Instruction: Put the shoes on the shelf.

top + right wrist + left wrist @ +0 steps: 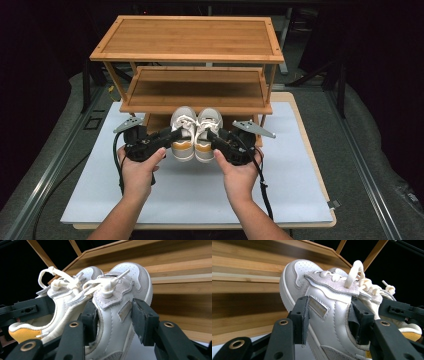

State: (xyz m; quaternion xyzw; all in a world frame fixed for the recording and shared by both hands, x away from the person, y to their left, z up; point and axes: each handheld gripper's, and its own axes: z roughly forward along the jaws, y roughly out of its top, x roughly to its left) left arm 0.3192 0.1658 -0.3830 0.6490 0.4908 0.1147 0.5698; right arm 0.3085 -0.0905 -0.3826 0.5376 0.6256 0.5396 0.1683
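Two white sneakers with yellow heels are held side by side, toes toward a bamboo shoe rack. My left gripper is shut on the left sneaker. In the left gripper view its jaws clamp that sneaker's side wall, one pad outside and one inside the opening. My right gripper is shut on the right sneaker. In the right gripper view its jaws pinch that sneaker's side wall the same way. The left sneaker sits beside it.
The rack has three bamboo shelves: top, middle and a low one just behind the toes. It stands at the far edge of a white mat on a wooden board. Dark floor and metal rails lie on both sides.
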